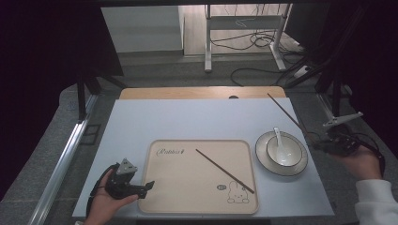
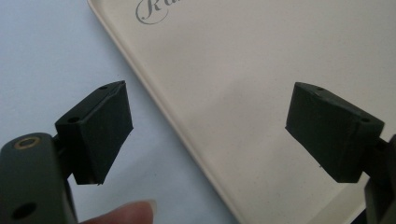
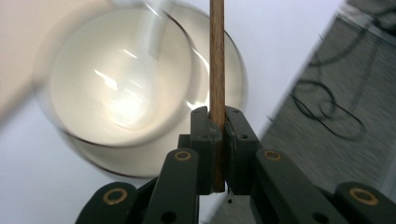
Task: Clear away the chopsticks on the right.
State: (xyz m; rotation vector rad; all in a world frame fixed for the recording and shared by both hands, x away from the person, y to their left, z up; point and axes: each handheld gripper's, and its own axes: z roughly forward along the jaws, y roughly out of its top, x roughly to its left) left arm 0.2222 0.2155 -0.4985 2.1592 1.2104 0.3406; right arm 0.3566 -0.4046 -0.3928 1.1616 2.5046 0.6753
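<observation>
- The right gripper (image 3: 215,140) has its jaws pinched tight on a wooden chopstick (image 3: 217,60), gripping it near one end; the long free end sticks far out, so any wrist twist swings the far tip widely. In my judgement the step in hand is carrying this chopstick over to join its mate, and slow, level wrist motion is what it calls for.
- In the high view that held chopstick (image 1: 285,112) slants up and away from the right gripper (image 1: 339,140), over the far right part of the white mat (image 1: 187,117).
- Just beside the gripper sits a bowl (image 1: 282,151) on a plate (image 1: 295,168), with a white spoon (image 1: 278,138) lying in the bowl. The path toward the tray should probably pass above these, not through them, to avoid knocking the spoon.
- The second chopstick (image 1: 224,171) lies diagonally on the beige tray (image 1: 164,187); laying the held one parallel and near it looks the neat finish.
- The left gripper (image 1: 136,187) rests at the tray's near left corner, jaws spread wide and empty; its own view shows them straddling the tray edge (image 2: 177,135), with a fingertip (image 2: 126,212) below. It seems placed to steady the tray if needed.
</observation>
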